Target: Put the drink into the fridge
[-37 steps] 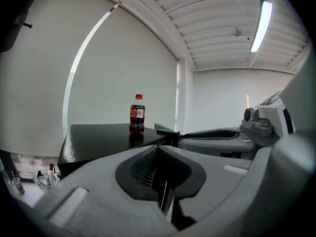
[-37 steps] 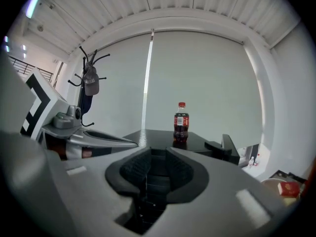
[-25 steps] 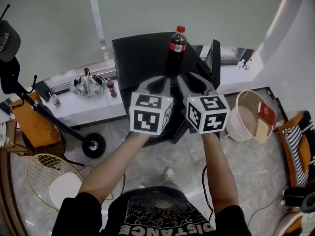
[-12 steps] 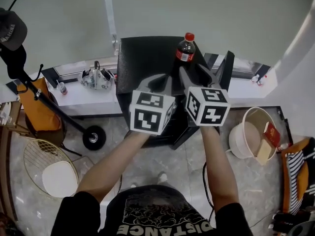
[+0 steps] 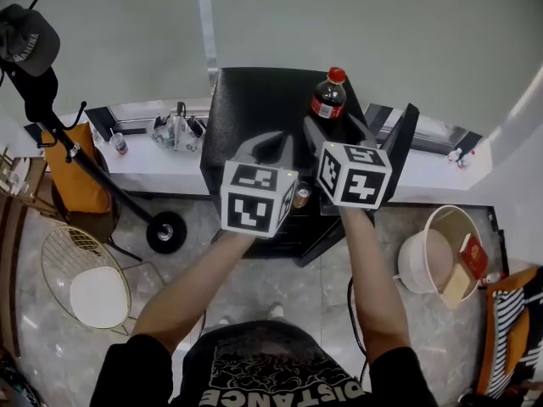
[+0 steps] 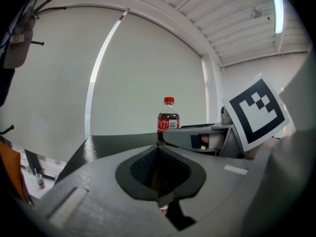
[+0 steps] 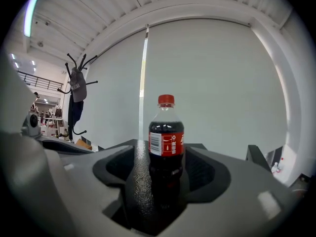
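Observation:
A cola bottle (image 5: 328, 97) with a red cap and red label stands upright on top of the black fridge (image 5: 254, 100). My right gripper (image 5: 337, 131) is at the bottle's base. Its jaws have just been opening, and in the right gripper view (image 7: 165, 157) they stand wide on either side of the bottle (image 7: 166, 142) without pressing it. My left gripper (image 5: 273, 140) hangs beside it to the left, over the fridge's front edge, with its pads together and nothing between them. The left gripper view shows the bottle (image 6: 168, 120) farther off.
The fridge door (image 5: 405, 138) stands open at the right, and a can (image 5: 300, 196) shows inside. A coat stand with a cap (image 5: 30, 41) is at the left, a wire stool (image 5: 85, 282) below it. A pale bucket (image 5: 433, 257) sits on the floor at the right.
The right gripper's jaws have spread apart and now line up with the bottle. Both grippers have shifted a little across the fridge top. The left gripper's jaws stay together.

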`<state>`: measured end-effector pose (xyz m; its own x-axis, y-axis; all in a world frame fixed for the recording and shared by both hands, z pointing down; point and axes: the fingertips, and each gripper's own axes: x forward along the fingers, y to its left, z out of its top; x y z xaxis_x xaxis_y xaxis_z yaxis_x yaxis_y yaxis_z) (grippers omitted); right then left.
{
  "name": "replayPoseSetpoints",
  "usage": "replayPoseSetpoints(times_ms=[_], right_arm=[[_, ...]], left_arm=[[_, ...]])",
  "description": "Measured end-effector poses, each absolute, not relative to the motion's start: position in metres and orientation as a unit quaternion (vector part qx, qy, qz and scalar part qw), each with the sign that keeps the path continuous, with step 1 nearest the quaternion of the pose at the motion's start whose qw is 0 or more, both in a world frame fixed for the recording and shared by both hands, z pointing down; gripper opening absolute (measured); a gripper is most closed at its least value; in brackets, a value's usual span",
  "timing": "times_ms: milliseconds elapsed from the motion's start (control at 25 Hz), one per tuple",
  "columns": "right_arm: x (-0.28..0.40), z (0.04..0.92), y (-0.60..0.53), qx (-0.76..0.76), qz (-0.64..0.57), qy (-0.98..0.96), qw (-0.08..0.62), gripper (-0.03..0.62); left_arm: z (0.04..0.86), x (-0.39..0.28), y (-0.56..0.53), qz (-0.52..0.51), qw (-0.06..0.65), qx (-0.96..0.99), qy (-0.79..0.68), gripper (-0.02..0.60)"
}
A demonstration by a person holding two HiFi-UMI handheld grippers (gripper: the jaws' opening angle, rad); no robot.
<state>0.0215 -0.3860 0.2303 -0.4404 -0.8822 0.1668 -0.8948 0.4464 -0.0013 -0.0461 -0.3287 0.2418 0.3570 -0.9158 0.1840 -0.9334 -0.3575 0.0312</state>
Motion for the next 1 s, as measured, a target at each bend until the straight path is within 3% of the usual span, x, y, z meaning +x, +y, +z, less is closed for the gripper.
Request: replayPoseSetpoints(times_ms=[280, 560, 640, 1000], right_arm=[[0.022, 0.233, -0.411, 0.524, 0.056, -0.847, 0.068, 0.357], [0.008, 0.237, -0.430, 0.498, 0.073, -0.860, 0.079, 0.356], [0.009, 0.238, -0.433, 0.492, 0.078, -0.863, 0.084, 0.313], [0.005, 0.237, -0.423, 0.490, 0.072, -0.865, 0.078, 0.310]], left_arm=[[0.239, -0.048, -0.338, 0.068, 0.058, 0.812, -0.577, 0.005], [0.237, -0.055, -0.343, 0.068, 0.056, 0.807, -0.584, 0.005], [0.237, -0.054, -0.344, 0.068, 0.056, 0.807, -0.584, 0.005], [0.236, -0.058, -0.335, 0.071, 0.053, 0.813, -0.575, 0.005]])
